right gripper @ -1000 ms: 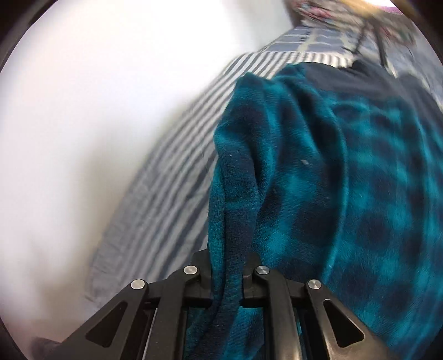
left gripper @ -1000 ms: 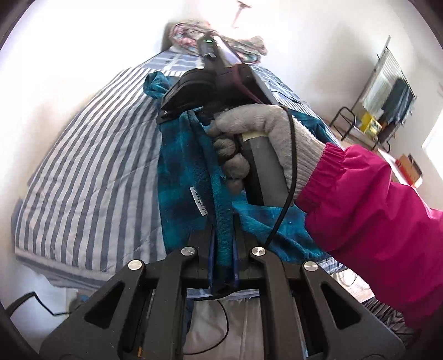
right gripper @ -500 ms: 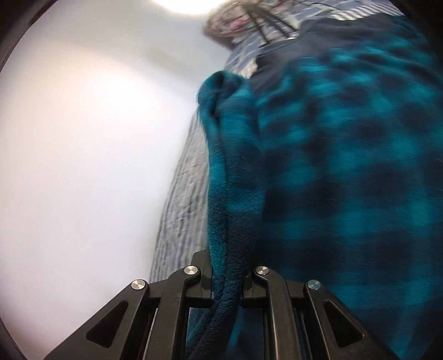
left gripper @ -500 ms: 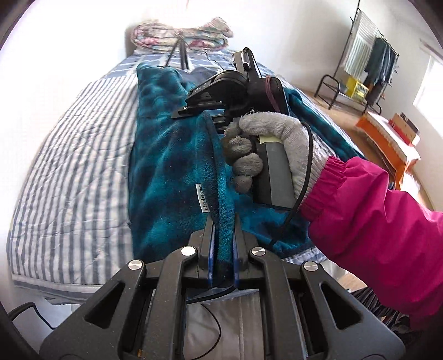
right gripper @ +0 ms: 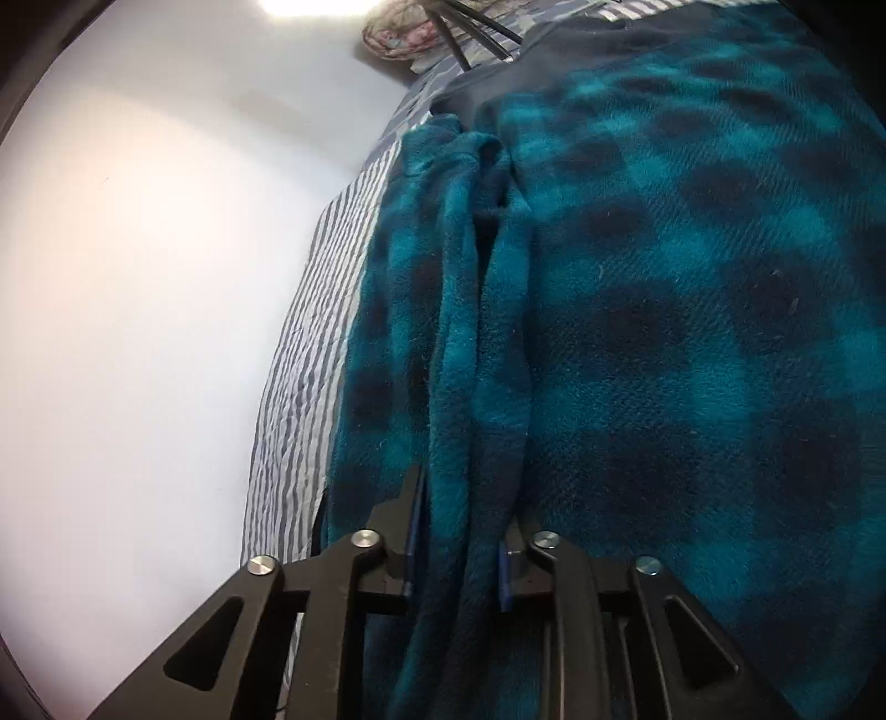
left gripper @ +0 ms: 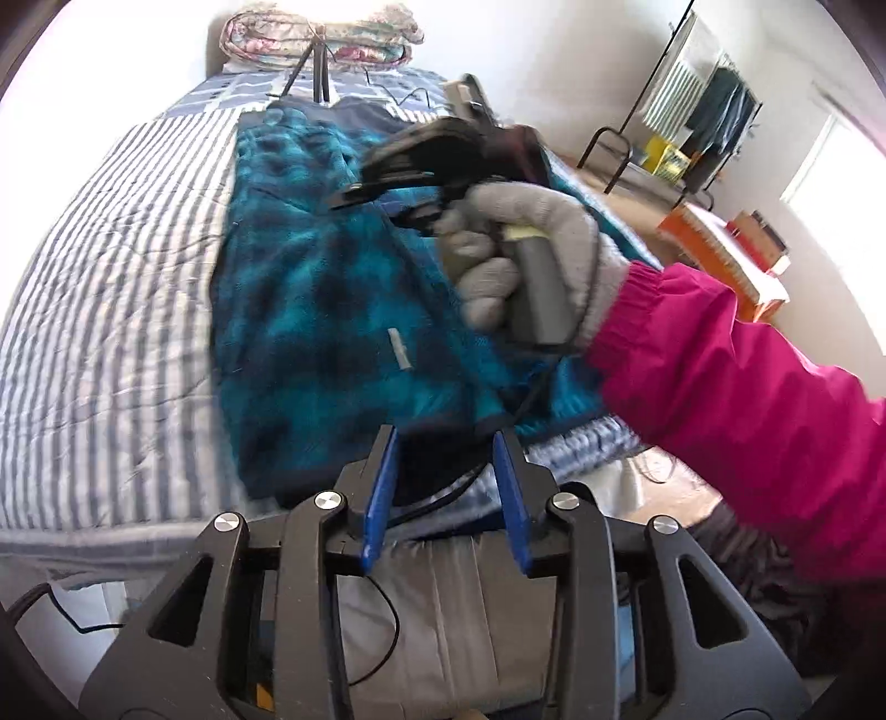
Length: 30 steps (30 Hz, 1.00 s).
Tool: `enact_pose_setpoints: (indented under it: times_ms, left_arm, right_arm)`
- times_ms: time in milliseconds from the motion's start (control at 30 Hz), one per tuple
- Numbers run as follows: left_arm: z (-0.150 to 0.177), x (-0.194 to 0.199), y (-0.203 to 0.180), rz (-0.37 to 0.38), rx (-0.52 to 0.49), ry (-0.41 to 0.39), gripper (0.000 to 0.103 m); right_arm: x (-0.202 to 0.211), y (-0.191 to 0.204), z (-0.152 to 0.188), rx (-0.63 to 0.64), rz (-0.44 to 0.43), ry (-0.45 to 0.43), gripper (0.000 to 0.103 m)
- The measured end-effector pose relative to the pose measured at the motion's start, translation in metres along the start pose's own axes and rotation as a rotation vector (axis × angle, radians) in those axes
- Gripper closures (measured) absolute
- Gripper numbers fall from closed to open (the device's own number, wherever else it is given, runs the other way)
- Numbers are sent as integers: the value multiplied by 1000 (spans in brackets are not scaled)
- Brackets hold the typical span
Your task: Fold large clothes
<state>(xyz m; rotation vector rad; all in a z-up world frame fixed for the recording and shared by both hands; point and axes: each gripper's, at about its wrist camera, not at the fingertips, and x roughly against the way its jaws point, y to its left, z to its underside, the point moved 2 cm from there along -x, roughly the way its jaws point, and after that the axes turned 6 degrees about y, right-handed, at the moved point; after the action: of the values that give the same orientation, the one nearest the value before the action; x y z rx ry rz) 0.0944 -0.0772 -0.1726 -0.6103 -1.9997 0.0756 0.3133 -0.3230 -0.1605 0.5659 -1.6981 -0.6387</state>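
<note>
A teal and black plaid fleece garment lies lengthwise on the striped bed, a white label showing near its front hem. My left gripper is at that hem with its jaws opening; the blue pads stand apart and do not press the cloth. A grey-gloved hand holds my right gripper, blurred, over the garment's middle. In the right wrist view the right gripper is opening too. A thick fold of the garment still lies loosely between its fingers.
A white wall runs close along the bed's left side. A folded floral quilt and a tripod sit at the head. A clothes rack and an orange box stand at the right. A pink sleeve crosses the right foreground.
Both grippers were pinching folds of the garment; now both sets of jaws have spread. The cloth has dropped from the left pads onto the bed, and the garment lies flatter.
</note>
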Motion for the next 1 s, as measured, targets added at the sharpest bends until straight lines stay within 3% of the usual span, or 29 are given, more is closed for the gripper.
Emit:
enact_pose_setpoints:
  times_ms: [200,333,467,633,800,900,1000]
  left_arm:
    - [10,49,31,-43,50,-85,68]
    - [2,51,54,-65,103,-90,68]
    - [-6,34,63,-75,132,-57,68]
    - [-5,17,65,-62,140,-21,68]
    - [-5,9,57,-52,126,-5,68]
    - [-10,10,57,-50,133,-18,68]
    - [-18,0,58,-83,109,-46,68]
  right_arm:
    - [68,28,26,174,46,-24,72]
    - [93,49,50,299,107,-14,72]
    - [93,64,86,395,140,28,72]
    - [78,54,126,396,166,113,70]
    - [65,45,143,403,280,177,62]
    - [59,42,154,447,320,234,89]
    - [51,33,166,516,411,260,89]
